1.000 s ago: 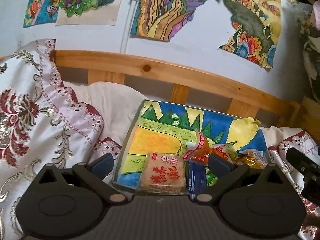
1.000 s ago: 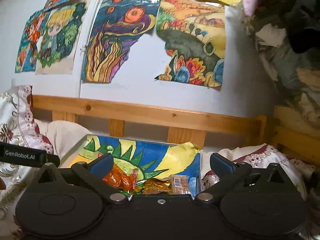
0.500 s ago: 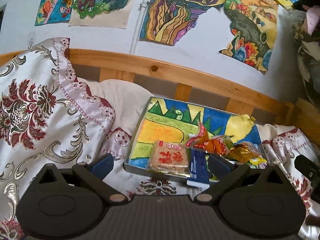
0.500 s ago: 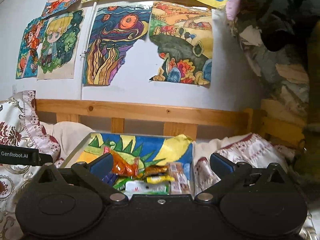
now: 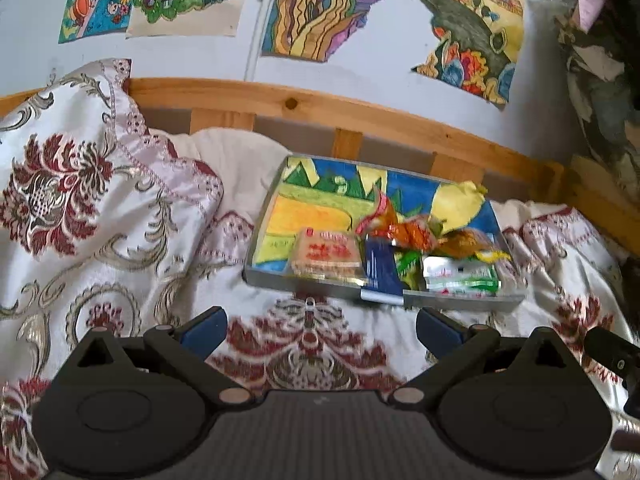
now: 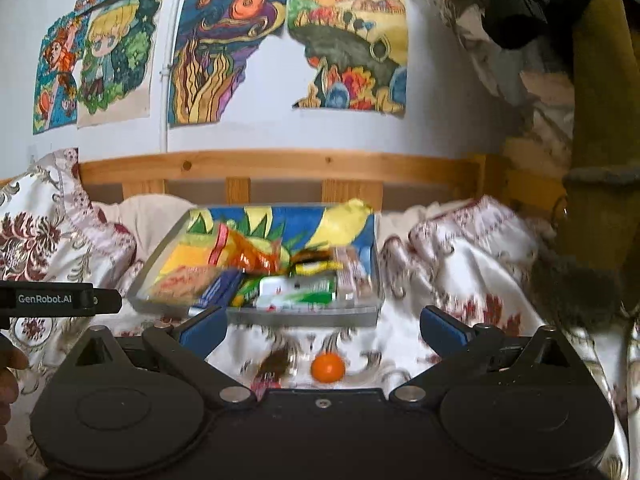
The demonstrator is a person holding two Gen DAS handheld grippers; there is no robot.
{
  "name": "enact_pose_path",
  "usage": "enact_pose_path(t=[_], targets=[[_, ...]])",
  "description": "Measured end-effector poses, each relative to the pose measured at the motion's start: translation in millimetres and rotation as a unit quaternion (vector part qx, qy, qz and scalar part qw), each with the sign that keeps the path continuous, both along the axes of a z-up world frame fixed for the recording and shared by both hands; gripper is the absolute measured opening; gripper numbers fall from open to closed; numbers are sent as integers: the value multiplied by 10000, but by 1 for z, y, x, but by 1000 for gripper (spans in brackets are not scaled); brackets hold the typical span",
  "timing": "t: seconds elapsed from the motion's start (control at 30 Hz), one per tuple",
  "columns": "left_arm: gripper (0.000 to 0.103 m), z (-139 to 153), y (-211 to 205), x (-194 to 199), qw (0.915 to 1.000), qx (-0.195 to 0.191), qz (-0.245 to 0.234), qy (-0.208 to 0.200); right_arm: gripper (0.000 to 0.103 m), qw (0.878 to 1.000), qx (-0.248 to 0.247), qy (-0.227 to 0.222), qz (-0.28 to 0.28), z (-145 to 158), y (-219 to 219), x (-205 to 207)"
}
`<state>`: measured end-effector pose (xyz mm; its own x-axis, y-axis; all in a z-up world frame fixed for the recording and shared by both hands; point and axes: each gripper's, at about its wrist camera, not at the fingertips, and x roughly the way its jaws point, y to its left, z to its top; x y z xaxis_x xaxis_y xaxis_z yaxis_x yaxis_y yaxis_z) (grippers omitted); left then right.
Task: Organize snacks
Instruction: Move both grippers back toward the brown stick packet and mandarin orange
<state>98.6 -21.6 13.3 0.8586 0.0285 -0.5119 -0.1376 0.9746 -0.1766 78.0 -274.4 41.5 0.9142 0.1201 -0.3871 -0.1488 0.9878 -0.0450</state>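
Both grippers have pulled back; the snack tray [image 5: 320,280] lies beyond their spread, empty fingers [image 5: 204,326].

I count one tray [image 5: 320,280] on the bed [image 5: 312,344], holding about six snack packets, though the blurred pile makes that count unsure: one tan cracker pack [image 5: 326,254], one blue packet [image 5: 380,270], one green-and-white packet [image 5: 460,274], one orange wrapper [image 5: 400,232]. One orange ball [image 6: 328,367] lies on the bed. I see my two hand-held grippers: left [image 5: 320,326], right [image 6: 323,326].
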Motion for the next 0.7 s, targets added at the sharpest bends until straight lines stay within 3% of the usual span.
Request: enact_pose_path(t=[0.3, 0.7], targets=[[102, -6, -4, -16, 9995, 45, -120, 292, 102, 9987, 130, 476, -78, -7, -3, -9], [102, -11, -9, -26, 9987, 219, -226, 392, 102, 9970, 16, 773, -34, -15, 2, -10]])
